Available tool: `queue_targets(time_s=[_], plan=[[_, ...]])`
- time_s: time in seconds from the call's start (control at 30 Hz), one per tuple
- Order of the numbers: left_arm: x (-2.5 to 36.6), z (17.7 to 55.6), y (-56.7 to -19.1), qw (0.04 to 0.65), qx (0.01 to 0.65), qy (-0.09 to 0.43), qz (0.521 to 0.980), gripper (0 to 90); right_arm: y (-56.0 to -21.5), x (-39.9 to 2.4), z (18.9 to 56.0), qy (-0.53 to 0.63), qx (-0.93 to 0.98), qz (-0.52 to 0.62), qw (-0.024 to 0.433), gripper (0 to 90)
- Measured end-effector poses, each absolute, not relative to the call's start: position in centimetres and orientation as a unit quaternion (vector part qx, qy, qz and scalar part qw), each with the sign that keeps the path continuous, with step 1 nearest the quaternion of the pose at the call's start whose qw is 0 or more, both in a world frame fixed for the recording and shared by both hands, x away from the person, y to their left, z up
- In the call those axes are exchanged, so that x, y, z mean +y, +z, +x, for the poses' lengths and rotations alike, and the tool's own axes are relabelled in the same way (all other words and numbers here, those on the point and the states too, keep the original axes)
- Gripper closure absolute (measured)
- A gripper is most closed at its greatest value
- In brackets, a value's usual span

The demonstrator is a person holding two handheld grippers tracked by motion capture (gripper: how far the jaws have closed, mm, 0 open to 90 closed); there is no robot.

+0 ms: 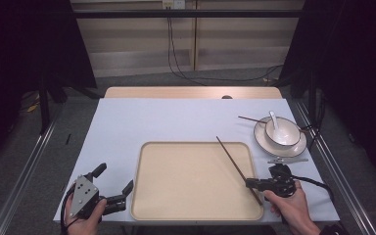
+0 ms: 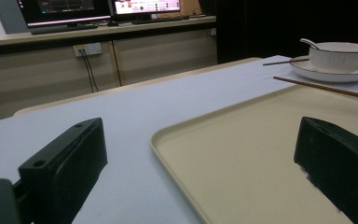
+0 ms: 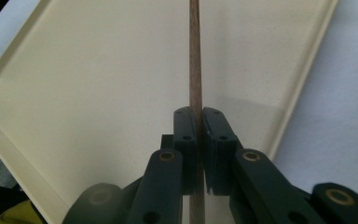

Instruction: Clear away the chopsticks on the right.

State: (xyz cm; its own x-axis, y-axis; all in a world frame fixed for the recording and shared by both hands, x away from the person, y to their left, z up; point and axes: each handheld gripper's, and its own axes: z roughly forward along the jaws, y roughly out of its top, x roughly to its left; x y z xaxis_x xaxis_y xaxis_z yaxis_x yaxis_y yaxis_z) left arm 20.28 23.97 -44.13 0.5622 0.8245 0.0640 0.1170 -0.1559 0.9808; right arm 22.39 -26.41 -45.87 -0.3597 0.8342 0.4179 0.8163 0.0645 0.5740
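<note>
Here the right gripper [image 1: 252,184] is clamped on a brown chopstick [image 1: 233,161] near its lower end, above the right side of the cream tray [image 1: 149,196]. In the high view the chopstick's long axis runs on a diagonal: its held end lies toward the tray's near right corner, close to the person's right hand [image 1: 289,203], and its free end points up and to the left, toward the far edge of the tray. In the right gripper view the chopstick [image 3: 195,56] runs straight along the line of the jaws, pinched between the two black pads [image 3: 185,128], with the tray [image 3: 74,107] beneath it and the white table cover [image 3: 345,107] to the right.

The left gripper [image 1: 113,186] rests at the near left corner of the table cover [image 1: 176,120], just beside the tray's left rim, its jaws standing wide apart with nothing between them. In the left gripper view the tray's corner [image 2: 177,135] sits between the two jaws.

A second chopstick [image 1: 249,119] lies at the far right, its tip resting on the plate [image 1: 262,139] that carries a white bowl [image 1: 283,134] with a spoon [image 1: 273,117] in it. It lies almost level across the picture, well apart from the held one.
</note>
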Motion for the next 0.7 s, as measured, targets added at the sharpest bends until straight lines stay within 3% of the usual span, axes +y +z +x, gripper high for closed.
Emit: queue_targets(time_s=[0.7], plan=[[24.0,20.3,-44.4,0.548,0.346,0.313,0.694,2.4,-47.0,-25.6,22.3,0.352,0.744,0.568,0.017,84.0]])
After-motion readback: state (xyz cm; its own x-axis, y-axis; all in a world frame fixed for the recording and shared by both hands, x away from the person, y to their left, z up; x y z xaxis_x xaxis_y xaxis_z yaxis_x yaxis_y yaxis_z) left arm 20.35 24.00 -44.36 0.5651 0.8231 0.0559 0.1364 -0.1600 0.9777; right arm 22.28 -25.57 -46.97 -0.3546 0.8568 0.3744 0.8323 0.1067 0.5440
